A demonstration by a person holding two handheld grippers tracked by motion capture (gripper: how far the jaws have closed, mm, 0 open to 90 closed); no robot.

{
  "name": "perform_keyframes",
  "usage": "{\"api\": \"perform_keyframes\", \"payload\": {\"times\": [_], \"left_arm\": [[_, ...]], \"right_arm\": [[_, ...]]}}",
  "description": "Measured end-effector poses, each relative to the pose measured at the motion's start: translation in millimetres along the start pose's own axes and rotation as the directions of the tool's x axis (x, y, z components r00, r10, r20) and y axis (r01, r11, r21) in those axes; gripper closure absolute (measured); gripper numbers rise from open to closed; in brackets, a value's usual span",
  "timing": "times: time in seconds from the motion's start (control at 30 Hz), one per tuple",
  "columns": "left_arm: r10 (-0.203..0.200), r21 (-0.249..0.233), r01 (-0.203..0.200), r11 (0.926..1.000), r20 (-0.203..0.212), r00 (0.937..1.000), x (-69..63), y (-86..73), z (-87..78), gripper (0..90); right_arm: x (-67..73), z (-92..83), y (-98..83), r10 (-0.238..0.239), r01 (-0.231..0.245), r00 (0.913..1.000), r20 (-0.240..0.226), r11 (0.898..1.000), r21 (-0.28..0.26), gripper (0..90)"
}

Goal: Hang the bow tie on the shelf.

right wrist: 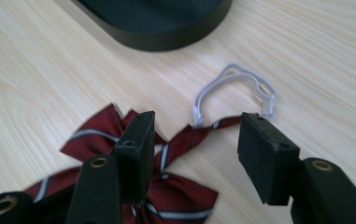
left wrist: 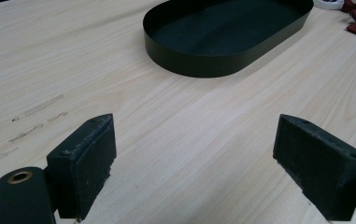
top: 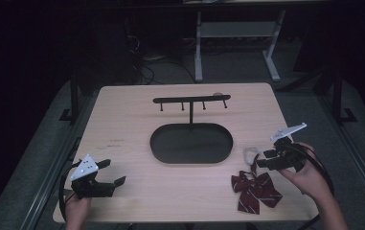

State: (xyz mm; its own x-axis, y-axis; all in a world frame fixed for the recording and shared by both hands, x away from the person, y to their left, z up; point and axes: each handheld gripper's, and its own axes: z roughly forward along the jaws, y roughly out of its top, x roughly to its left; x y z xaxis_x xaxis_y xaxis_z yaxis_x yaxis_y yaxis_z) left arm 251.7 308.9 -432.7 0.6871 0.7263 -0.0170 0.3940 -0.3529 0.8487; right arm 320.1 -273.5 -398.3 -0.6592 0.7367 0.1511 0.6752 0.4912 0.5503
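High view: we see our right tongs [top: 261,159] hovering low over the worktop [top: 122,120], its tips just beside a dark red striped bow tie [top: 256,190] that lies flat, a little nearer to us than the tips. Our left tongs [top: 114,173] rests well apart on the far side, wide open and empty, so the right hand is clearly the nearer one. In the right gripper view, the right tongs' jaws stand apart with nothing pressed between them; the bow tie sits partly under the left jaw, and its pale elastic neck loop [right wrist: 235,92] curls just ahead of the gap. The bow's long axis runs roughly across the jaws' line, wings spread to either side, with the strap leading forward toward the black oval tray [top: 192,143] and its hanger rack [top: 191,100] beyond.
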Motion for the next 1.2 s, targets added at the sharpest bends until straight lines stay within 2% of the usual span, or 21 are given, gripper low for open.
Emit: {"api": "perform_keyframes", "payload": {"times": [0.23, 0.6, 0.67, 0.97, 1.13, 1.2], "left_arm": [[0.002, -0.003, -0.002, 1.0000, 0.000, 1.0000, 0.1, -0.1, -0.8, 13.0], [-0.002, -0.005, 0.002, 1.0000, 0.002, 1.0000, 0.2, -0.6, -0.8, 13.0], [0.000, -0.005, 0.000, 1.0000, 0.003, 1.0000, 0.6, -0.7, -0.9, 13.0], [-0.002, -0.001, 0.002, 1.0000, 0.006, 1.0000, -0.1, -0.5, -0.4, 13.0], [-0.003, -0.001, 0.003, 1.0000, 0.010, 0.9999, -0.3, -0.5, 0.3, 13.0], [0.006, 0.006, -0.006, 1.0000, 0.013, 0.9999, -0.8, -0.3, 1.2, 13.0]], "right_arm": [[-11.5, 6.4, 15.5, 0.025, -0.024, 0.9997, -0.010, 0.999, 0.024, 46.7], [-27.3, 20.4, 35.5, 0.033, -0.034, 0.9992, 0.022, 0.995, 0.094, 47.6], [-30.0, 22.7, 38.0, 0.040, -0.040, 0.9992, 0.008, 0.995, 0.092, 47.6], [-42.6, 40.1, 44.6, 0.049, -0.057, 0.9970, 0.059, 0.987, 0.147, 51.7], [-48.0, 46.4, 44.5, 0.057, -0.066, 0.9965, 0.060, 0.986, 0.155, 54.3], [-49.7, 50.3, 44.1, 0.064, -0.076, 0.9955, 0.069, 0.982, 0.173, 57.2]]}}
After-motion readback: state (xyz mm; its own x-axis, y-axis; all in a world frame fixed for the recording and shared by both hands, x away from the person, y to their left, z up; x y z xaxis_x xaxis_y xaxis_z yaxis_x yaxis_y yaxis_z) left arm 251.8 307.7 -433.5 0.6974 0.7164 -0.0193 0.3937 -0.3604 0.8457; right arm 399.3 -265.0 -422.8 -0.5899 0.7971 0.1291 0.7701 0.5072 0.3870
